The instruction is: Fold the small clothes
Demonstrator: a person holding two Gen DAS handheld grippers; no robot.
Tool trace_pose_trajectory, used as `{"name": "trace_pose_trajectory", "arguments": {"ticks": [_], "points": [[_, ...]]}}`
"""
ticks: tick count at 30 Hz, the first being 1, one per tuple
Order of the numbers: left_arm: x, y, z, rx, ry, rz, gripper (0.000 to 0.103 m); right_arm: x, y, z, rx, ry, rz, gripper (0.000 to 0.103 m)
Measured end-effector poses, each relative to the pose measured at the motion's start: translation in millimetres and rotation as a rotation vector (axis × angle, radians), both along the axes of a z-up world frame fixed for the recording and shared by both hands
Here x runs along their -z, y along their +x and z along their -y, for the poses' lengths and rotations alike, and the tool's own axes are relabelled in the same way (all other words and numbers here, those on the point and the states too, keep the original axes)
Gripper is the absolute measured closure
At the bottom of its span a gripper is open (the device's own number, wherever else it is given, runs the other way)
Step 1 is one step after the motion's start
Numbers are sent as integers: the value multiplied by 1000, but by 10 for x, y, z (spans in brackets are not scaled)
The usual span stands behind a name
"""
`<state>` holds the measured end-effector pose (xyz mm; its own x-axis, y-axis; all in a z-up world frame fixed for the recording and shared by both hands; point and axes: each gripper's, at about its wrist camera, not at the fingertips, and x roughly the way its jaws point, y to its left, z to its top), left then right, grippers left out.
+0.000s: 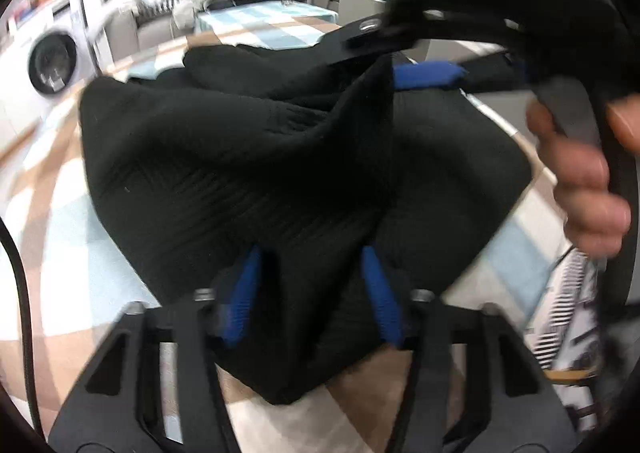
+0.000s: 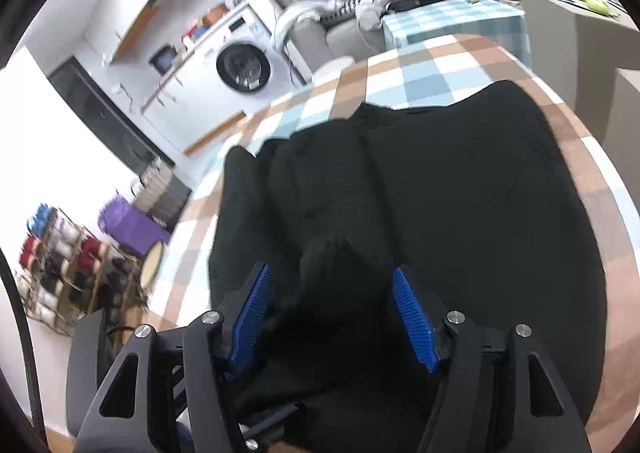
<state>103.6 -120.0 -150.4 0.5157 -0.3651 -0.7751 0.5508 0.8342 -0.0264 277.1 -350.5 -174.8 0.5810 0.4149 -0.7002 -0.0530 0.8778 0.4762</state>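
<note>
On checked tablecloth [image 2: 420, 65], black garment [image 2: 460, 193] (washing machine [image 2: 242, 69] behind), left fingers [image 1: 256, 293] gripping it, right fingers [image 2: 412, 317] apart.

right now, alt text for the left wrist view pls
A bunched black garment fills the frame on a checked tablecloth, a fold of it between the left tool's blue pads. The right tool, held by a hand, reaches in from upper right.

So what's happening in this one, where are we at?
A person is folding a black knit garment on a checked tablecloth, a handheld gripper in each hand. The left gripper has a bunched fold of the garment between its blue pads, apparently pinched. The right gripper stands open over the cloth, gripping nothing. The garment is rumpled and not yet neatly folded.
</note>
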Motion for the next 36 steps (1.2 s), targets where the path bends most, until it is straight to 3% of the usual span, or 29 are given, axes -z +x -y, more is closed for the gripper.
{"name": "trace_pose_trajectory", "arguments": {"ticks": [2,3,4,5,8,12,19,21,24,26,27,30,33,36], "points": [[-26,3,-71,-14,-34,-7,92,53,110,-55,-17,-54,-21,70],[-50,4,-133,-16,-73,-22,99,78,130,-58,-23,-66,-32,78],[-98,-14,-209,-28,-96,-11,100,84,141,-42,-24,-61,-33,89],[-143,-45,-274,-32,-115,5,100,75,134,-17,-23,-49,-30,92],[-362,-183,-598,-45,-239,40,100,-103,-27,102,-35,82,24,93],[-462,-409,-988,-97,-302,50,100,-126,-383,296,-16,264,23,93],[-193,-554,-1217,-129,-295,-48,101,495,-598,404,54,156,-173,93],[-172,-514,-1226,-125,-296,-64,101,483,-601,455,57,160,-153,91],[-149,-511,-1259,-135,-325,-81,101,412,-545,498,57,163,-118,78],[-184,-502,-1267,-142,-329,-85,101,395,-499,507,44,195,-106,63],[-180,-499,-1255,-143,-330,-87,101,388,-470,493,34,206,-97,62],[-184,-504,-1262,-141,-348,-98,101,380,-368,411,24,154,-72,62],[-200,-504,-1327,-161,-350,-97,100,311,-325,338,14,70,-15,74],[-192,-475,-1403,-193,-356,-104,100,250,-250,419,37,24,-2,76]]}}
